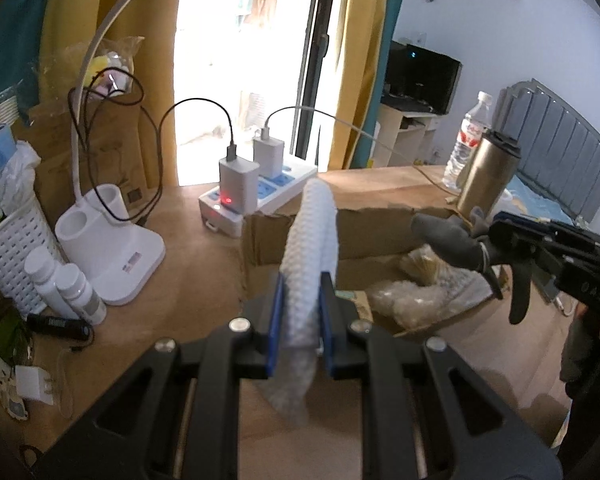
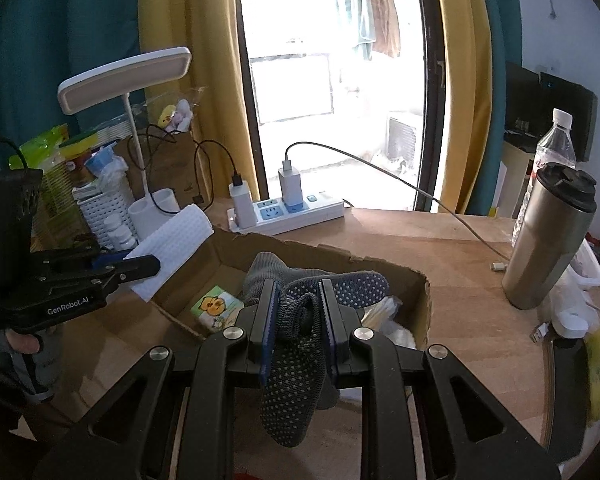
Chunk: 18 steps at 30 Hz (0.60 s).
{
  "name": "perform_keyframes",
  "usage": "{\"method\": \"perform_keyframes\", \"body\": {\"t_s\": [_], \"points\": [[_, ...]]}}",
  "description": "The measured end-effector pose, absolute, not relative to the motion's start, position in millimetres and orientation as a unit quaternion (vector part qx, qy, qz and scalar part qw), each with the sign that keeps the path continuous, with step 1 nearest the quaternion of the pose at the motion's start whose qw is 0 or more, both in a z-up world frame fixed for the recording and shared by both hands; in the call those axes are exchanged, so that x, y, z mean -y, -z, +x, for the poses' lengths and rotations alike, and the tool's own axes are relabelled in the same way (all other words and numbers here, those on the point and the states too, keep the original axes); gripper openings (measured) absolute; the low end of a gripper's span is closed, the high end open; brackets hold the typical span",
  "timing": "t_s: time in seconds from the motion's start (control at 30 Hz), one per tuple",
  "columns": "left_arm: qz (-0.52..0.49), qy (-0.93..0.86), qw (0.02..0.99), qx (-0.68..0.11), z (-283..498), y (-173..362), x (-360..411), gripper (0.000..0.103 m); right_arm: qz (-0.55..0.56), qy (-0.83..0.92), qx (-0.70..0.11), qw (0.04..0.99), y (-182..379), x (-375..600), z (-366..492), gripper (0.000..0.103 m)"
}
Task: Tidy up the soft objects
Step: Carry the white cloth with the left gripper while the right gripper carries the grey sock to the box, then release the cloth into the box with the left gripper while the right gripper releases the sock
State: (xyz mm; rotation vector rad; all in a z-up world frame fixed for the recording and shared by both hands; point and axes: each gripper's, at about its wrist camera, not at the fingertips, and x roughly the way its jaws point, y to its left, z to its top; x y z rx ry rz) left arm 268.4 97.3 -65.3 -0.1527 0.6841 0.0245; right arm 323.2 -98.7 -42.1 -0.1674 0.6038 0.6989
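My left gripper [image 1: 300,292] is shut on a white waffle-textured cloth [image 1: 312,236], which sticks up between the fingers and hangs below them. The same cloth [image 2: 172,248] shows in the right wrist view, held by the left gripper [image 2: 140,266] at the left rim of an open cardboard box [image 2: 380,266]. My right gripper [image 2: 298,304] is shut on grey socks with grip dots [image 2: 296,360], held over the box. In the left wrist view the right gripper [image 1: 488,240] holds the grey socks [image 1: 452,240] above the box [image 1: 372,224].
The box holds plastic-wrapped items [image 1: 412,296] and a small picture card [image 2: 216,308]. A power strip with chargers [image 2: 288,208], white desk lamp [image 1: 108,248], white basket [image 1: 8,256], small bottles [image 1: 72,288], steel tumbler [image 2: 552,240] and water bottle [image 2: 556,148] stand around it on the wooden desk.
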Motion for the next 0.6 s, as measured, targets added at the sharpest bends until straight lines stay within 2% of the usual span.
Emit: {"method": "perform_keyframes", "body": {"t_s": [0.6], "points": [[-0.074,-0.039,0.925,-0.37,305,93,-107,0.021,-0.057,-0.322,-0.3,0.896,63,97,358,0.022]]}}
